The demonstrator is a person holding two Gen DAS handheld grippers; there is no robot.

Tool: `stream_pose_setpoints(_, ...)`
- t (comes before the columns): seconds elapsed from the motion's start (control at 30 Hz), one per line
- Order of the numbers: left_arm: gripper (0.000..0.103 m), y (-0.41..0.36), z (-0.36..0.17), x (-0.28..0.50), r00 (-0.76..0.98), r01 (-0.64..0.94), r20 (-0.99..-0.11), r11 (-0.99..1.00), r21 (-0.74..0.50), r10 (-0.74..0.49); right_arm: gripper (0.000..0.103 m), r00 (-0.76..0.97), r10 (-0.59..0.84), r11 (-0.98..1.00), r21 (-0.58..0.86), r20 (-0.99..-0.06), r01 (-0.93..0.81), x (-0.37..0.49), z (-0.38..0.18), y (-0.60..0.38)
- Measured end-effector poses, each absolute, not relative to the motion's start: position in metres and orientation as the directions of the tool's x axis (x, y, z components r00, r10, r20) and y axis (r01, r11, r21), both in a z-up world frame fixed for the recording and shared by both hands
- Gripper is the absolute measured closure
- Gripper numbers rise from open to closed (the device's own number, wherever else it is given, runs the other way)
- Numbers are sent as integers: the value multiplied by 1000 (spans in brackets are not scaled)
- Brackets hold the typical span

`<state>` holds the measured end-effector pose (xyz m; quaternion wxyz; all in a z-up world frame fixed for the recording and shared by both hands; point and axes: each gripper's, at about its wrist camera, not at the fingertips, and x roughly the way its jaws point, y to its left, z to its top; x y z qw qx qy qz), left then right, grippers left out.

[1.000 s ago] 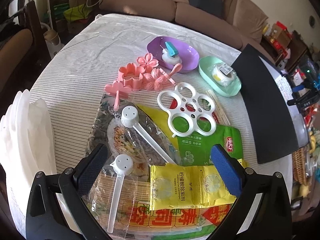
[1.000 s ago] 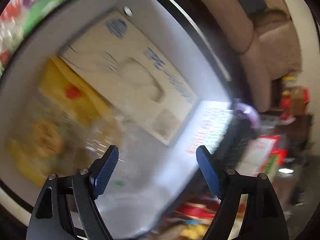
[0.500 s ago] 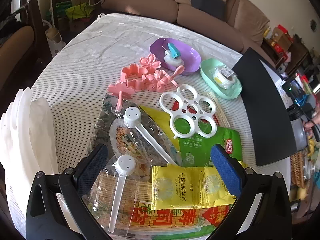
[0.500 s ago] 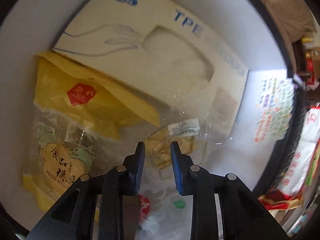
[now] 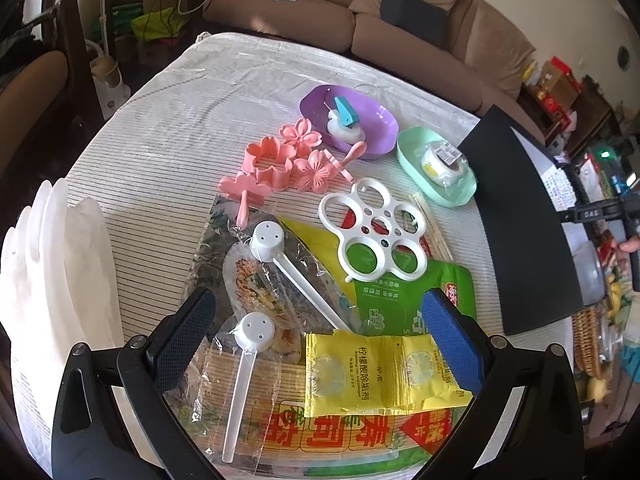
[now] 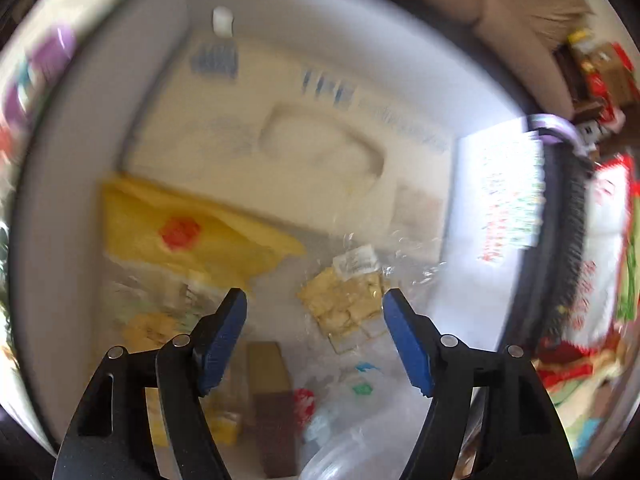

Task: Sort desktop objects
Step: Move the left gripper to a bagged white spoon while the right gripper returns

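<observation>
Desktop objects lie crowded on a round table (image 5: 168, 120) under a striped white cloth. Seen from the left wrist, the left gripper (image 5: 316, 336) hangs above the near pile with its blue pads spread wide and nothing pinched between them. Under it lies a yellow sachet (image 5: 376, 372) on a bagged sushi mat (image 5: 320, 428), with two white perforated scoops (image 5: 276, 252) on clear wrapping toward ten o'clock. A white ring mould (image 5: 378, 232) sits at twelve o'clock from the sachet, partly over a green packet (image 5: 404, 300). Pink flower cutters (image 5: 280, 164) cluster at eleven o'clock, and past them stand a purple dish (image 5: 360, 120) and a mint dish (image 5: 436, 168) holding a tape roll (image 5: 440, 160). A black board (image 5: 524, 216) lies at two o'clock. The right wrist view is blurred: the right gripper (image 6: 314, 336) points down into a white bin (image 6: 80, 128), its jaws having just been opening, now apart with nothing gripped. Below it a clear bag of beige pieces (image 6: 348, 300) lies loose, a yellow bag (image 6: 188, 232) at ten o'clock, a cream box (image 6: 304, 144) at twelve.
</observation>
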<state>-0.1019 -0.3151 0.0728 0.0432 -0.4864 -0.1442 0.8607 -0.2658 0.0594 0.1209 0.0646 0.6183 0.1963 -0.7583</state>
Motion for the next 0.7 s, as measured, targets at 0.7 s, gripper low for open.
stream_pose_setpoints(0.7, 1, -402, 70, -78, -554, 204, -807, -907, -367, 202, 29, -338, -453, -809, 221, -825, 545, -106, 114, -125)
